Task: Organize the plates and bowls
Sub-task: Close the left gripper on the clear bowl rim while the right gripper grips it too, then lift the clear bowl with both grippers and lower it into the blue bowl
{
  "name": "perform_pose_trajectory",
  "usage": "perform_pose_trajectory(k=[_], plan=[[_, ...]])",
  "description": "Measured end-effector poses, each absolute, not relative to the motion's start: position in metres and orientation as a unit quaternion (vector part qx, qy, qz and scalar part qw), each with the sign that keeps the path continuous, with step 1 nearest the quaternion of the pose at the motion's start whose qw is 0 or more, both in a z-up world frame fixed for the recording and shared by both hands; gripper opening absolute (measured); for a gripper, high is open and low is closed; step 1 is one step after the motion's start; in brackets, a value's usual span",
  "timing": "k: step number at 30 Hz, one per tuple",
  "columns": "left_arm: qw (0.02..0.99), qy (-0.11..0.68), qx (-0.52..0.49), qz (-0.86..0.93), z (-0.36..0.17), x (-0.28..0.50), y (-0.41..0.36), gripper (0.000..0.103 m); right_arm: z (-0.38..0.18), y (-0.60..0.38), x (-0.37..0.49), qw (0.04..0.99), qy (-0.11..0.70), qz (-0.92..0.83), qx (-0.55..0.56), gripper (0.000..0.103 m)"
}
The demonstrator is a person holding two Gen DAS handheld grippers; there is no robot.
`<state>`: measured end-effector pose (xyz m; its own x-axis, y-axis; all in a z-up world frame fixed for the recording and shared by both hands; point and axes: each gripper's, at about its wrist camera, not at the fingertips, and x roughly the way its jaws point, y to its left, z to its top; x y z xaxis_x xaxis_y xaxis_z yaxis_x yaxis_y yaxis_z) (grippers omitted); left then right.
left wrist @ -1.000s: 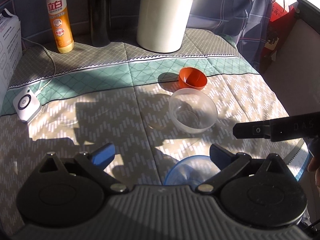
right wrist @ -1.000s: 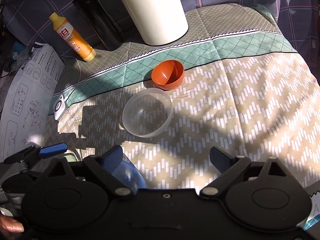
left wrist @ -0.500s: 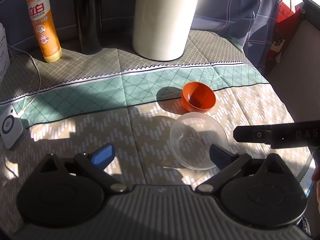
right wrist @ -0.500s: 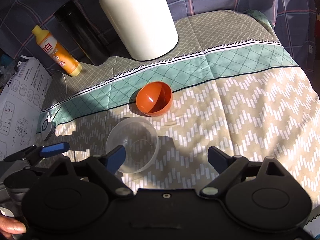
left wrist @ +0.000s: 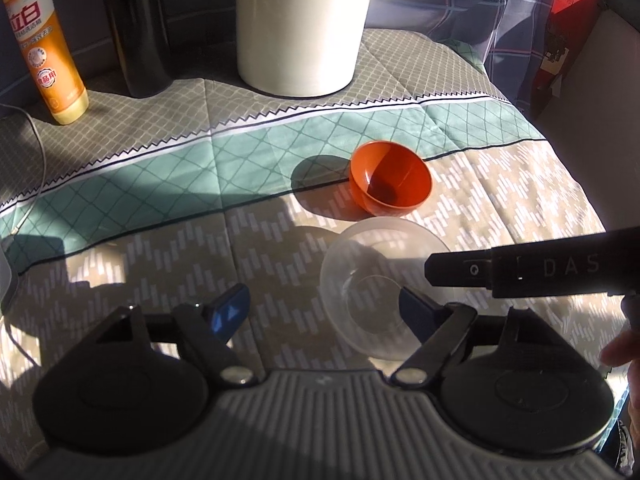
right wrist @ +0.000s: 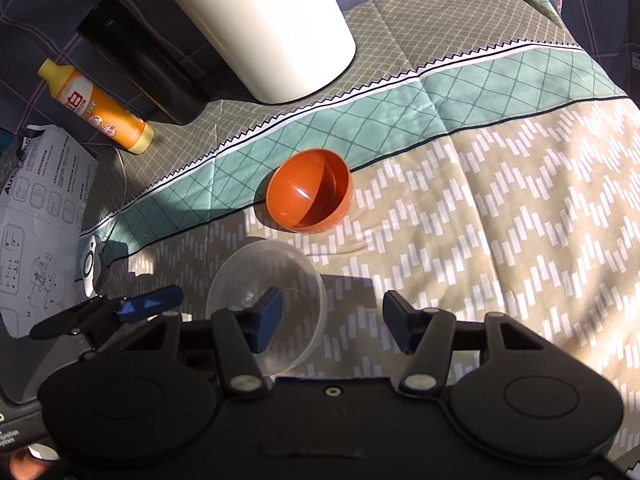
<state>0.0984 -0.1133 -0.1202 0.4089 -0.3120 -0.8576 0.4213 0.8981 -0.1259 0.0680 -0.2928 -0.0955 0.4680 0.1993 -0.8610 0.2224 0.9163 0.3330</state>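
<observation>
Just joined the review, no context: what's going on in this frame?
A person holds a gripper in each hand over a patterned cloth. Both the left gripper and right gripper have just been closing around the rim of the clear bowl, one from each side. Neither visibly grips it yet. The orange bowl sits untouched just behind.

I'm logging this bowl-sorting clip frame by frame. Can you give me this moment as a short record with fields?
surface: patterned cloth
clear bowl: upright, empty, nearest both grippers
orange bowl: just beyond the clear bowl, tipped, empty
left gripper: jaws apart, have just been closing; one finger over the clear bowl
right gripper: jaws apart, have just been closing; straddling the clear bowl's rim
behind: white jug, orange bottle
</observation>
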Motion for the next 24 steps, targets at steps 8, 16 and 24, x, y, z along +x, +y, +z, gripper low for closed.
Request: perform_pose_trajectory(k=[8, 16, 24], plan=[[0.831, 0.508, 0.057, -0.218, -0.129, 0.101, -0.116, 0.035, -0.104, -0.278, 0.072, 0.834, 0.516, 0.012, 0.196, 0.024], [0.826, 0.517, 0.062, -0.217, -0.134, 0.099, -0.112, 0.015, -0.107, -0.267, 0.072, 0.839, 0.514, 0.021, 0.179, 0.011], [0.827, 0.514, 0.069, -0.217, -0.121, 0.087, -0.11, 0.015, -0.1, -0.263, 0.065, 0.841, 0.514, 0.025, 0.167, 0.011]])
